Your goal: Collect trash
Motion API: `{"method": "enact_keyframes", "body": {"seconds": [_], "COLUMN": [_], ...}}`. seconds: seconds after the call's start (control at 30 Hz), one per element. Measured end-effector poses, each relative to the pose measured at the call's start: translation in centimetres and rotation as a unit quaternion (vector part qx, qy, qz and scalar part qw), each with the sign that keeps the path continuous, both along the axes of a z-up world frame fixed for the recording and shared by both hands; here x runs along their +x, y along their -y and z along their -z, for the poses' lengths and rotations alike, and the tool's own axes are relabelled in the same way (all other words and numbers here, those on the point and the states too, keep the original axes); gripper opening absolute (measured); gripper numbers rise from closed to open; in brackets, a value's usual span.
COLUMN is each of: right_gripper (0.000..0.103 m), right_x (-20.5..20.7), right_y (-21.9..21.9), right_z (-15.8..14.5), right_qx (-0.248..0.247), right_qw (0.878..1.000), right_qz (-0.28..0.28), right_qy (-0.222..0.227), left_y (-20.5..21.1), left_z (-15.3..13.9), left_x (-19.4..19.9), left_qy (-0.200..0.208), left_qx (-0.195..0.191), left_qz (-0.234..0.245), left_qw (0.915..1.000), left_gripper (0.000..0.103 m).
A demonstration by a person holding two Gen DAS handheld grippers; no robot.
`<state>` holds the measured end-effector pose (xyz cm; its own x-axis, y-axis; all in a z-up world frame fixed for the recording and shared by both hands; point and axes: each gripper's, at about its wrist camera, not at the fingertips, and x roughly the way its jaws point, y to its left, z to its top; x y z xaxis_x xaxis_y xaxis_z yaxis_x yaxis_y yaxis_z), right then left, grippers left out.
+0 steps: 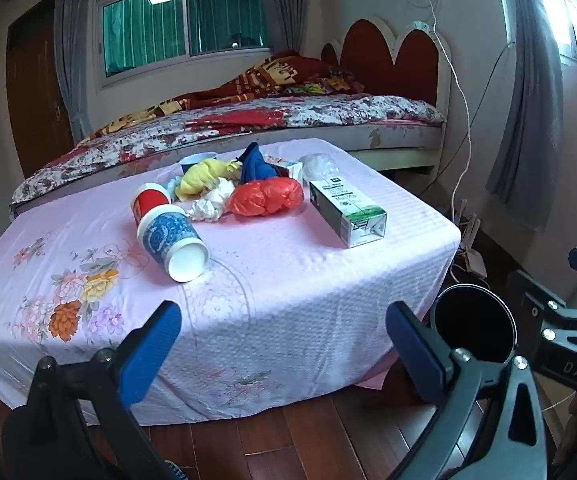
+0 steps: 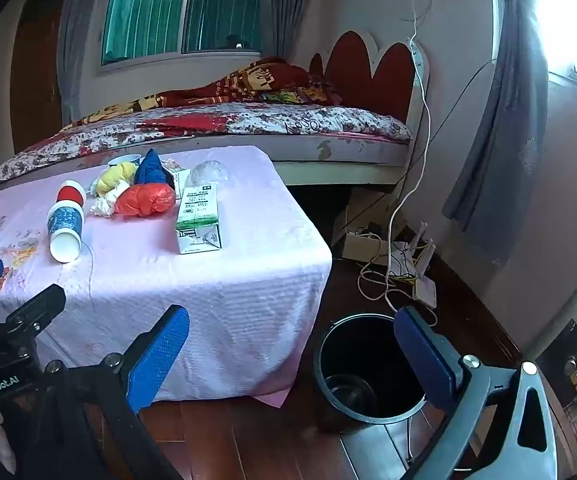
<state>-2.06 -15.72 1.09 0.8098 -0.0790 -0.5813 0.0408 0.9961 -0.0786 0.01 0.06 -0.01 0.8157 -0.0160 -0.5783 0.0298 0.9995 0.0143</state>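
Left gripper [image 1: 282, 344]: jaws wide apart, holding nothing
Right gripper [image 2: 292, 350]: jaws wide apart, holding nothing
Trash bin [image 2: 368, 368]: on floor beside table [image 2: 248, 300]
Blue cup [image 1: 172, 242]: lying sideways

Blue patterned paper cup [image 1: 172, 246] and red paper cup [image 1: 150, 200] lie tipped, touching; green-white carton [image 1: 346, 212] flat; crumpled orange plastic bag [image 1: 266, 197] between them; black round bin [image 2: 368, 368] upright on floor.

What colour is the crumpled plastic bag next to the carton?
Orange-red bag, beside the carton; clearest in the left wrist view.
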Motion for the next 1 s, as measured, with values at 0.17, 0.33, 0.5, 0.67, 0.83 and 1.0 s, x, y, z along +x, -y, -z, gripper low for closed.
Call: {"method": "enact_keyframes", "body": {"seconds": [0.17,0.33,0.5,0.67,0.83,1.0], "right_gripper": [0.103,0.103,0.103,0.103,0.103,0.103], "right_x": [0.0,0.0,0.0,0.1,0.1,0.2], "right_y": [-0.2,-0.1,-0.4,-0.3,-0.4,-0.4], "right_z": [0.1,1.3,0.8,0.8,0.9,0.9], "right_qx": [-0.006,-0.013,-0.015,-0.015,-0.015,-0.015], "right_qw": [1.0,1.0,1.0,1.0,1.0,1.0], "right_qz": [-0.009,-0.002,0.002,0.0,0.0,0.0], "right_qy": [0.006,0.004,0.001,-0.001,-0.001,-0.001], "left_y": [-0.3,0.0,0.0,-0.1,-0.2,-0.2], "left_z": [-0.2,0.0,0.0,0.1,0.2,0.2], "left_x": [-0.2,-0.5,-0.3,-0.4,-0.5,-0.6], "left_qy": [0.006,0.004,0.004,0.004,0.005,0.004], "left_qx": [0.0,0.011,0.012,0.012,0.012,0.013], "left_qz": [0.002,0.001,0.002,0.002,0.0,0.0], "left_qw": [1.0,0.9999,0.9999,0.9999,0.9999,0.9999], "left_gripper": [0.102,0.102,0.102,0.102,0.102,0.102]}}
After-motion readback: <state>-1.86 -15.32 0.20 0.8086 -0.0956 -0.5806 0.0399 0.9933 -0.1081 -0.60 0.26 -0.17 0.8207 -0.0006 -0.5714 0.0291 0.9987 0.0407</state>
